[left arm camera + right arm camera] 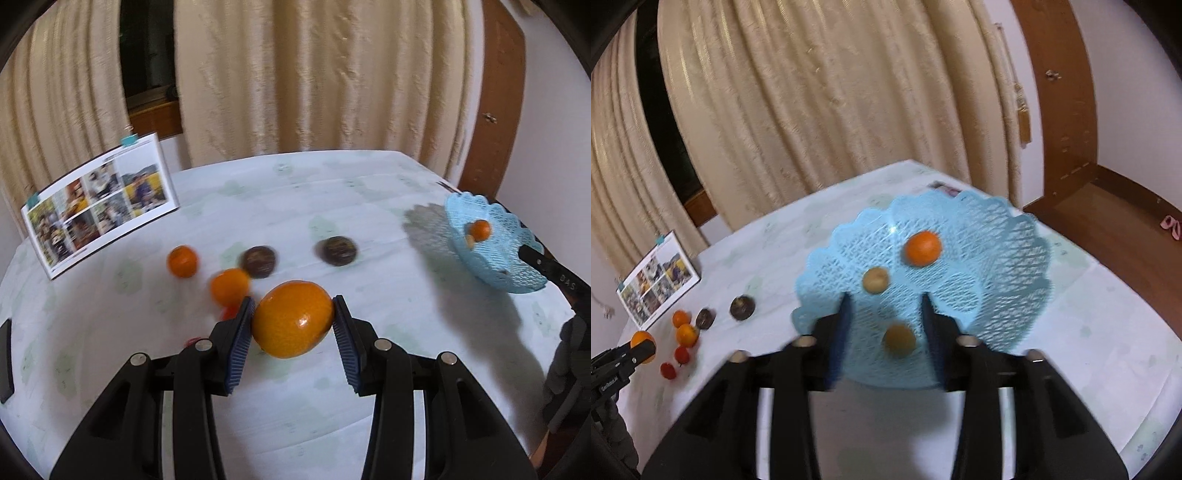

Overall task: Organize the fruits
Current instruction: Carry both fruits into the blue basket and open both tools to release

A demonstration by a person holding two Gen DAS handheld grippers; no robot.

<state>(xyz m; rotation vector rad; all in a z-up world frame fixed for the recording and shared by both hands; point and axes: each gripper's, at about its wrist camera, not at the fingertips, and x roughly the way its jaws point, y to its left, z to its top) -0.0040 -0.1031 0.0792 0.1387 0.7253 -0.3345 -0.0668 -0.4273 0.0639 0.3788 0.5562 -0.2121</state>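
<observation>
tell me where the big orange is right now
In the left wrist view the big orange sits clamped in the left gripper, above the table, beside two smaller oranges.

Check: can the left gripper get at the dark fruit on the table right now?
Probably not: the left gripper is already shut on an orange, which fills its jaws. The dark fruit lies unobstructed on the table beyond.

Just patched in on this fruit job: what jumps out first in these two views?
The big orange gripped between the left gripper's pads, above the table. Next, the blue lattice basket at the table's right end, under the open right gripper, holding a small orange and two tan fruits. More small oranges, two dark fruits and red ones lie loose by the photo card.
</observation>
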